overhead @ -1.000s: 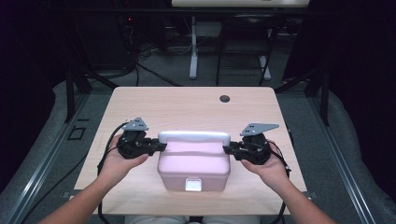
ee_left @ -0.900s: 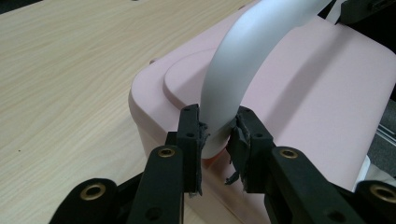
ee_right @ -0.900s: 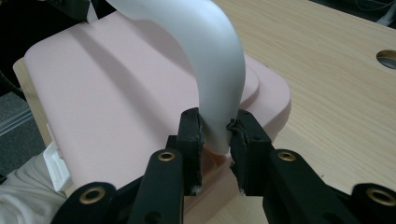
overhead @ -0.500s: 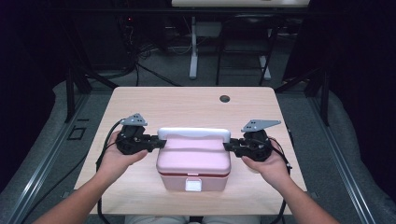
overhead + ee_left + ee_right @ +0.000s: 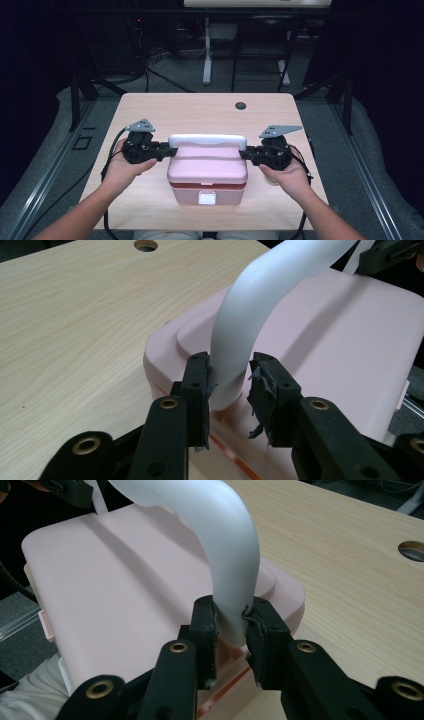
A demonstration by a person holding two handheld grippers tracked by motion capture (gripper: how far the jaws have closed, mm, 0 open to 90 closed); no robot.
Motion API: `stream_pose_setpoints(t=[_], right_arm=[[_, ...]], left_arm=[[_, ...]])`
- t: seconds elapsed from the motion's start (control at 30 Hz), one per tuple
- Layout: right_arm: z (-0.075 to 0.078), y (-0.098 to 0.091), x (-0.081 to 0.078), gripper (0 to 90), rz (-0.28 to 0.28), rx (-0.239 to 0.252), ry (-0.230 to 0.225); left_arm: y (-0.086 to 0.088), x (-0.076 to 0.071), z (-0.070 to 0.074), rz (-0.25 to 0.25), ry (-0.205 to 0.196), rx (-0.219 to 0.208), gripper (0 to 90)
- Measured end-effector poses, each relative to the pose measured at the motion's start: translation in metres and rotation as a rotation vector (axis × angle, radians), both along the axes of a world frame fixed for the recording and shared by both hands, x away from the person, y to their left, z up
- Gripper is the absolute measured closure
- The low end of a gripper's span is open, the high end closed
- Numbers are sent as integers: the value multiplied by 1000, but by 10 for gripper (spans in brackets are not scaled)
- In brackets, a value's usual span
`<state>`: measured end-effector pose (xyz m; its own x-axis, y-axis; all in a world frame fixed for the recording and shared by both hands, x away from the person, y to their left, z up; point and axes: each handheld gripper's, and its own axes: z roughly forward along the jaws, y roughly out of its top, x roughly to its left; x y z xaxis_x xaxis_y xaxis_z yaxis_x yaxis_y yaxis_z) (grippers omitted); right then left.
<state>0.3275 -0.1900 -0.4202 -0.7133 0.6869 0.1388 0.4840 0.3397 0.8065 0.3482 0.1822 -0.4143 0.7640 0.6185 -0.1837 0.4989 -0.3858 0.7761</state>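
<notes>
Pink lunch box (image 5: 207, 172) sits on the wooden table (image 5: 200, 112), toward the six o'clock edge nearest the person, roughly midway between the two sides. Its lid is on, and a white handle (image 5: 207, 140) arches across the lid's twelve o'clock side, running from the box's nine o'clock end to its three o'clock end. A small pale latch (image 5: 207, 198) shows on the front wall at six o'clock.

At nine o'clock of the box, the left gripper (image 5: 165, 150) lies level and points in at the handle's end. In the left gripper view the white handle (image 5: 250, 315) comes down between the two black jaws. The jaws have just been opening: one pad (image 5: 206, 385) touches the handle's side, while the other pad (image 5: 260, 390) stands a little apart from it with a gap showing, so the grip is loose rather than clamped.

At three o'clock of the box, the right gripper (image 5: 246, 154) points in at the handle's other end. In the right gripper view the handle (image 5: 225, 545) drops between its jaws, and both pads (image 5: 207, 620) press against it just above where it meets the pink box (image 5: 115, 595): a narrow, firm hold.

A round hole (image 5: 240, 105) is in the table at about one o'clock, well apart from the box.
</notes>
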Motion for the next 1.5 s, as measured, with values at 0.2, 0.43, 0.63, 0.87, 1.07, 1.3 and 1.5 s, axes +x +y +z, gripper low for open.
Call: stream_pose_setpoints(t=[0.2,0.43,0.63,0.87,1.07,1.3,1.5], right_arm=[[1,0,0,743,0,5,5],[4,-1,1,743,-4,17,6],[8,-2,2,744,-8,27,9],[10,-3,4,743,-11,38,10],[12,-3,5,743,-12,38,11],[12,-3,5,743,-14,37,10],[12,-3,5,743,-13,37,11]], left_arm=[[12,-7,3,7,-13,2,669],[28,-16,-4,16,-3,5,731],[38,-23,-12,15,7,9,836],[37,-31,-26,-6,15,33,899],[29,-33,-29,-34,14,36,900],[14,-36,-31,-82,26,41,900],[2,-36,-35,-107,34,44,900]])
